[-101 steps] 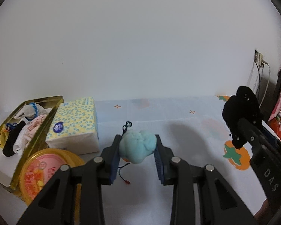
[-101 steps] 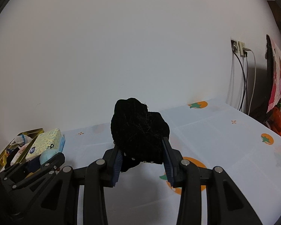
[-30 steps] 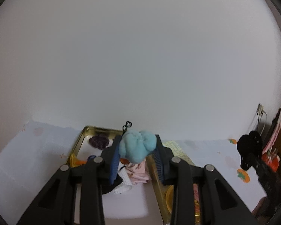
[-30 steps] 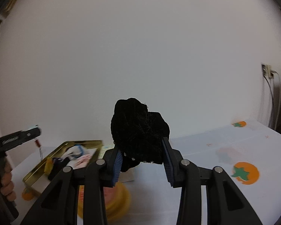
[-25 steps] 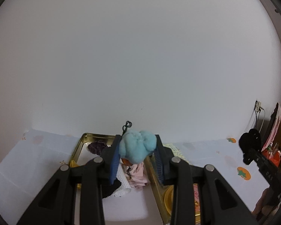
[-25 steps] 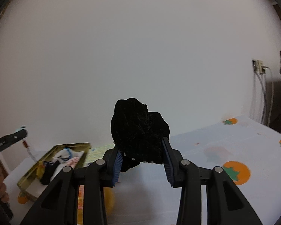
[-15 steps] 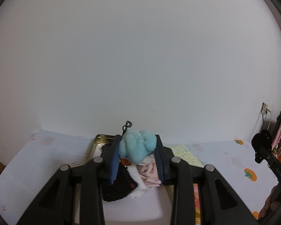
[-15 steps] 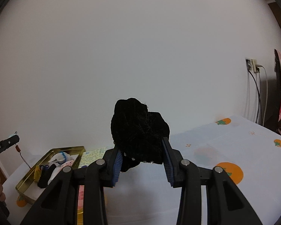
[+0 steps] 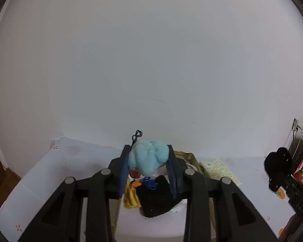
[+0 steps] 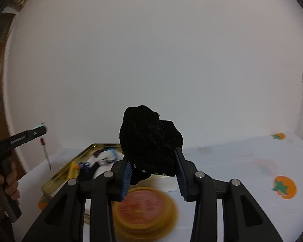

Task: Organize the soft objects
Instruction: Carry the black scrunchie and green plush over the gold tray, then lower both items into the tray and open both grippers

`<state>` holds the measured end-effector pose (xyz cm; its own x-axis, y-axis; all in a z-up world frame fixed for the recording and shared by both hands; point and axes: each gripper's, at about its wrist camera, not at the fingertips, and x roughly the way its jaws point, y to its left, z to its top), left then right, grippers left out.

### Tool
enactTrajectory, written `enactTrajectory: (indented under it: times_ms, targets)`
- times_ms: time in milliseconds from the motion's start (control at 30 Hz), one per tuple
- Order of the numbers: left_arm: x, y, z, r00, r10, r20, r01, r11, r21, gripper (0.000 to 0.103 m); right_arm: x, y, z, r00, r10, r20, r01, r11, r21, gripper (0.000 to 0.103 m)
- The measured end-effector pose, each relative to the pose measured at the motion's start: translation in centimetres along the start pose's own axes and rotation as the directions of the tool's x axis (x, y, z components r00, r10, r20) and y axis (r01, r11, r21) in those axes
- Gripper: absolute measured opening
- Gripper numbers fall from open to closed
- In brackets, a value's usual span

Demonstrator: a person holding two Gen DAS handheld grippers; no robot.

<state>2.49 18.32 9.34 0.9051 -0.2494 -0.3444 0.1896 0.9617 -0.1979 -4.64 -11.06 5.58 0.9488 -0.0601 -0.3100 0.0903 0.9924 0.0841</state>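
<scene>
A fluffy light blue ball of soft cloth [image 9: 148,157] is sitting between the two blue pads of the left gripper [image 9: 149,169]. The pads are pressing on both of its sides, so the gripper is partly closed and is holding it tight. A thin black loop of string [image 9: 137,135] is sticking up from the ball. Under the ball, a shiny gold metal tray [image 9: 193,158] is lying on the white table cloth with orange fruit pictures [image 9: 50,167]. Inside the tray, a black knitted cloth [image 9: 156,199], a yellow cloth [image 9: 131,196] and a small blue curly band [image 9: 150,183] are lying close together. A pack with yellow and blue dots [image 9: 219,168] is lying just beside the tray. Far to the right, the other gripper is holding up a dark lump.

In the right wrist view, a fuzzy black bundle of cloth [image 10: 149,141] is being squeezed between the pads of the right gripper [image 10: 154,173], which is also partly closed. Below it, a round yellow tub with a pink lid [image 10: 144,211] is looking blurry. The gold tray is lying to the left. At the left edge, a person's hand [image 10: 9,182] is gripping the black handle of the left tool.
</scene>
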Motion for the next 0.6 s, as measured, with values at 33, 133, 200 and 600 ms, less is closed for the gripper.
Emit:
enactTrajectory:
  times_ms: [33,133,200,600]
  targets:
    - [-0.1,0.2,0.0,1.000,0.001,0.000,-0.001,1.000,-0.003,0.032,0.2,0.8,-0.1,1.000,0.017,-0.005,-0.017,1.000,-0.008,0.042]
    - [-0.4,0.7,0.0,1.000,0.008,0.002,-0.008,1.000,0.002,0.032,0.8,2.8,-0.2,0.998,0.057,-0.014,-0.057,0.998,-0.031,0.042]
    - [-0.5,0.8,0.1,1.000,0.009,0.005,-0.009,1.000,0.007,0.032,1.2,3.6,-0.3,0.997,0.078,-0.021,-0.079,0.996,-0.030,0.042]
    - [-0.7,0.9,0.0,0.999,0.040,-0.013,-0.039,0.998,0.048,0.033,4.6,6.5,-1.7,0.978,0.184,-0.096,-0.184,0.983,0.008,0.042]
